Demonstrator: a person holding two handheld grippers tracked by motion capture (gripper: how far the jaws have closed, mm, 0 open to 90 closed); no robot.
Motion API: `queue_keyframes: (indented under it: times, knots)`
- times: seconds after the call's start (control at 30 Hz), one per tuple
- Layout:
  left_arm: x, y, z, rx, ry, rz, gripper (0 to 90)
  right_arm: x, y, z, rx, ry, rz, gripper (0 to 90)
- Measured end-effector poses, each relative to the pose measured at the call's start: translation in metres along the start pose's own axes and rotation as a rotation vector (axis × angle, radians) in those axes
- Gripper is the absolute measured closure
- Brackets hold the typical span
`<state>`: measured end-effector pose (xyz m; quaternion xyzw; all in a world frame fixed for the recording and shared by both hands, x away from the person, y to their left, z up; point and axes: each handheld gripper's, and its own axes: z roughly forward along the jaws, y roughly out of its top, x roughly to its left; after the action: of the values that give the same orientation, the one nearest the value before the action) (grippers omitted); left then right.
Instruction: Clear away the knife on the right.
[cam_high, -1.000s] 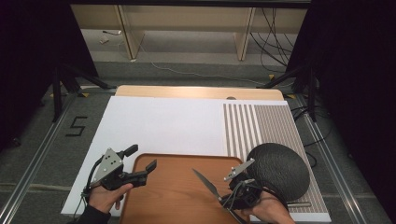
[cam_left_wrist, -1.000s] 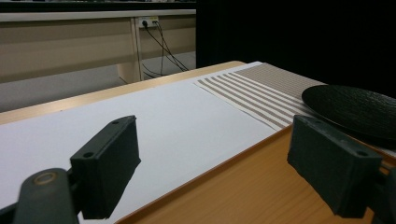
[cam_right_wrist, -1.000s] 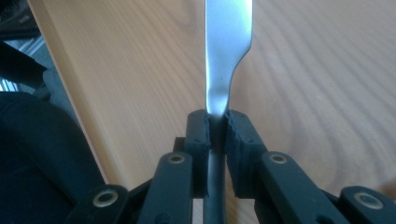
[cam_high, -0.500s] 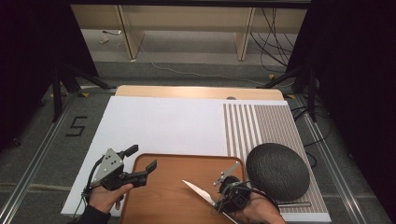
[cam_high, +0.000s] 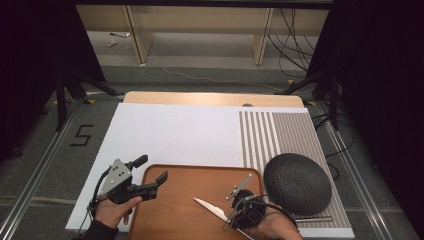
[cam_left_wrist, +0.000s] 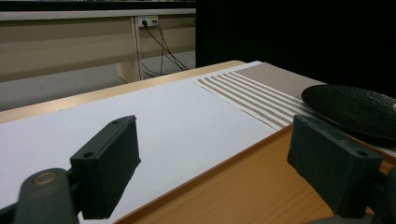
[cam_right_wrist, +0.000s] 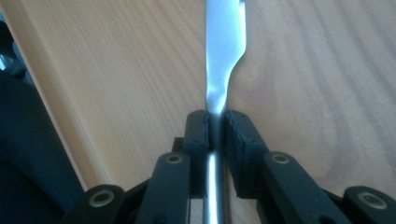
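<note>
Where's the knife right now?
In the high view the knife is low and right of centre, clamped in the right gripper, its blade out over the wooden tray, left of the black plate.

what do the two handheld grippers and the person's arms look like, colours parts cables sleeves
Both are black two-jaw tools. The left gripper carries a grey three-cornered plate on top, and a black cable loops from it near the hand. Its jaws end in blocky matte black pads with small screw holes. The right gripper has a thin grey metal piece and black cables. A dark sleeve covers the left wrist.
</note>
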<state>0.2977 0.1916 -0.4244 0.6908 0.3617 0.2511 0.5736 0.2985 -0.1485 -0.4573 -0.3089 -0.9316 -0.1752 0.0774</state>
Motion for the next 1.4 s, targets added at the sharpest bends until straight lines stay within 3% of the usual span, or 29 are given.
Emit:
queue_keyframes:
  times: [0.1, 0.27, 0.5, 0.67, 1.0, 1.4]
  knots:
    - [0.000, 0.000, 0.000, -0.001, 0.000, 0.001, 16.0, 0.000, 0.001, -0.003, -0.020, -0.022, 0.008, 68.6]
    - [0.000, 0.000, 0.000, -0.002, 0.000, -0.001, 16.0, 0.007, 0.007, -0.010, -0.142, -0.001, -0.040, 57.8]
    - [0.000, 0.000, 0.000, -0.001, 0.000, -0.001, 16.0, 0.021, 0.021, 0.000, -0.188, 0.004, -0.130, 64.1]
    - [0.000, 0.000, 0.000, -0.003, 0.001, -0.001, 16.0, 0.029, 0.027, 0.008, -0.171, -0.028, -0.183, 75.9]
    - [0.000, 0.000, 0.000, 0.001, -0.003, 0.001, 16.0, 0.033, 0.029, 0.021, -0.056, -0.076, -0.242, 89.1]
    - [0.000, 0.000, 0.000, 0.002, -0.005, 0.002, 16.0, 0.026, 0.029, 0.017, -0.041, -0.129, -0.233, 90.0]
